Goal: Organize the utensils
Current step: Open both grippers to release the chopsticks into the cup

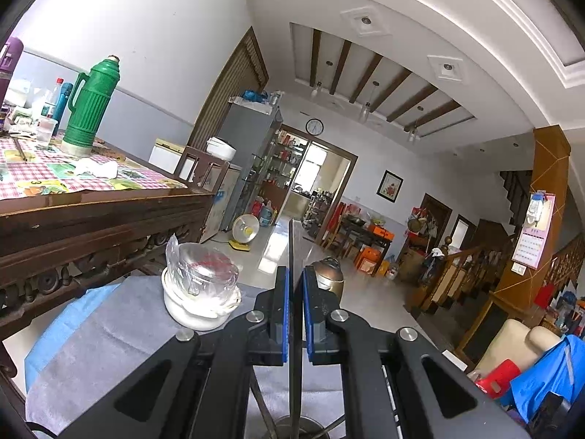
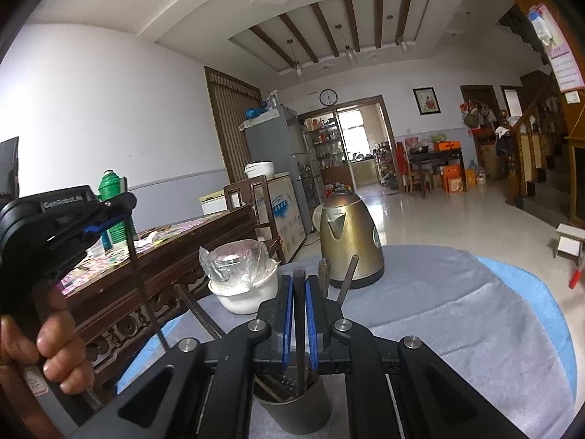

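Note:
My left gripper (image 1: 295, 289) is shut on a thin flat metal utensil (image 1: 294, 241) that stands upright, its lower end reaching down to a metal holder cup (image 1: 292, 426) at the bottom edge. The same left gripper (image 2: 106, 216) shows at the left of the right wrist view, holding that long thin utensil (image 2: 140, 285) slanting down toward the cup. My right gripper (image 2: 299, 292) is shut on a dark utensil handle (image 2: 299, 281) that stands in the grey metal holder cup (image 2: 292, 408). Other utensil handles (image 2: 347, 278) stick up out of the cup.
A brass-coloured kettle (image 2: 349, 241) and a white bowl with a plastic-wrapped glass (image 2: 243, 281) stand on the round grey-clothed table (image 2: 457, 314). A dark wooden table (image 1: 91, 212) with a green thermos (image 1: 89, 106) stands to the left.

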A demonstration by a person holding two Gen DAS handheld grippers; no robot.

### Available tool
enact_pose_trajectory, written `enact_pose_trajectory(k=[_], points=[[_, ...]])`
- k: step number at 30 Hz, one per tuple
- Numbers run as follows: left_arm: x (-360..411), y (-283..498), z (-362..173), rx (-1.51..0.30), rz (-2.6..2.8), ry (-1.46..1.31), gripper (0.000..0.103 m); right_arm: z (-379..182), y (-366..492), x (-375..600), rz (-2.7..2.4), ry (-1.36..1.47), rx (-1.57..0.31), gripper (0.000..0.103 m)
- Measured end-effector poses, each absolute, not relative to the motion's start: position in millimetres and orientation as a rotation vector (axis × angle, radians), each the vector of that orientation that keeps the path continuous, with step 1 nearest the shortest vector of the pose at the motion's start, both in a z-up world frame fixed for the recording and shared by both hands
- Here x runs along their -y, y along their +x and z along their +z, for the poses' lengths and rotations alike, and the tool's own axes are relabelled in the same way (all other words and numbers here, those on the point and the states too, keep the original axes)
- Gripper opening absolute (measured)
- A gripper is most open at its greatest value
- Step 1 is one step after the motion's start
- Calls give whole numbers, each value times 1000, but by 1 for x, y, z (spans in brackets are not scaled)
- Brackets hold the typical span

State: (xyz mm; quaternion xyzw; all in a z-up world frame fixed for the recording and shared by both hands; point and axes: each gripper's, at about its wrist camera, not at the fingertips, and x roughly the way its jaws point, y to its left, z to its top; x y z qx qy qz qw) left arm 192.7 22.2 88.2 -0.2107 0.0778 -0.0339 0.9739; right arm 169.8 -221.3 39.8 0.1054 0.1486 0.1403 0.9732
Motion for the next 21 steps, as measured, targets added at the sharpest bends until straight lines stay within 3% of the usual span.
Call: enact_pose_trajectory(k=[10,21], points=[[-6,206,86,-138,-56,-404,7,39,146,273,246,363,-292,14],[32,229,65,-96,-27,-283,7,-2,138,333,113,401,-407,14]])
